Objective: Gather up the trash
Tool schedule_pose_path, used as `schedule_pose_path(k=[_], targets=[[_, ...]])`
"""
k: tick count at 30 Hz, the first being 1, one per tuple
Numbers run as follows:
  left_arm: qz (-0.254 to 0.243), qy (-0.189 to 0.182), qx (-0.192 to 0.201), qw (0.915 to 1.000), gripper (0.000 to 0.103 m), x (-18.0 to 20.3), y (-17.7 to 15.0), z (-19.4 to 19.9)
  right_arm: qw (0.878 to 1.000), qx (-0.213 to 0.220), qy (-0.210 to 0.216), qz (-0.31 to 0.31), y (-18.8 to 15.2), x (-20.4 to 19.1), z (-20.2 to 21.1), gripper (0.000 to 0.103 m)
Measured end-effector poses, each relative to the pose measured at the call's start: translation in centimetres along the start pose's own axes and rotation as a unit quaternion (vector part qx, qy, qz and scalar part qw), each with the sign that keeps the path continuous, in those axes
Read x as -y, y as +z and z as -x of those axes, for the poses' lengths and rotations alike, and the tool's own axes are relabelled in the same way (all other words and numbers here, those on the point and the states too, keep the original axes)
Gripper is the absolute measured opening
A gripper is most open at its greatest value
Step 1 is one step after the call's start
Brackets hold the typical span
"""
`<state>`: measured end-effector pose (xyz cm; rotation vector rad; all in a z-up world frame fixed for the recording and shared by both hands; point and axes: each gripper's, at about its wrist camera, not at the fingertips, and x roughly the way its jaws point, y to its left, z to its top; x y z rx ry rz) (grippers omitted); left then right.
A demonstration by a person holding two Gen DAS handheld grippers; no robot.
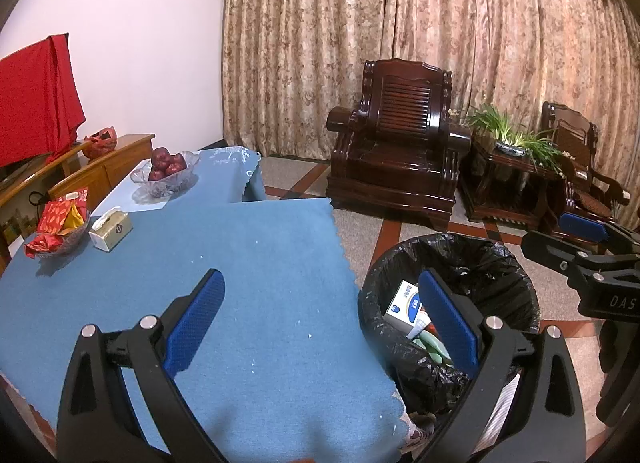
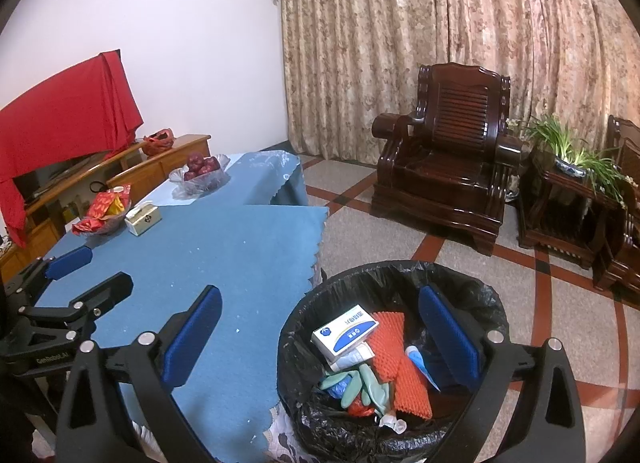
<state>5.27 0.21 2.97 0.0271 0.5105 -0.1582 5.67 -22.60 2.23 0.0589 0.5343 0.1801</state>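
Since both sets of tongs stand spread wide with nothing between their blue pads, the step in hand looks like the close of a drop or the start of a search for more rubbish. The right tongs [image 2: 320,337] hover above the mouth of the bin [image 2: 492,303], which fills the lower centre of the right wrist view; the left tongs [image 1: 320,315] straddle the tabletop's edge and the bin's rim in the lower half of the left wrist view, also released and empty.

To do this step well, I would judge it best to sweep the blue tabletop [image 2: 224,255] for leftovers before calling it done: only pale specks show on the cloth, too small to name. Keep the tongs clear of the loose black liner so it does not snag.

Inside the bin lies the collected trash: a white and blue box [image 2: 345,329] on top, a sheet of orange foam netting [image 2: 400,359] beside it, a tube [image 2: 354,357] under the box, and crumpled pale green gloves [image 2: 356,381] lower down.

Toward the upper left of the frame sit a tissue box [image 2: 143,219], a dish of red packets [image 2: 105,210] and a glass bowl of apples [image 2: 202,170], none of which looks like trash.
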Motion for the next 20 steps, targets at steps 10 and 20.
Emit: schedule_pose_path(k=[10,20], targets=[[0.000,0.000,-0.002,1.0000,0.095,-0.4,-0.1,0.0,1.000,-0.001,0.000,0.000,-0.3,0.1,-0.2,0.097],[0.001,0.004,-0.007,1.0000,0.095,-0.8,-1.3,0.5,1.000,-0.003,0.001,0.000,-0.8,0.2,0.0,0.097]])
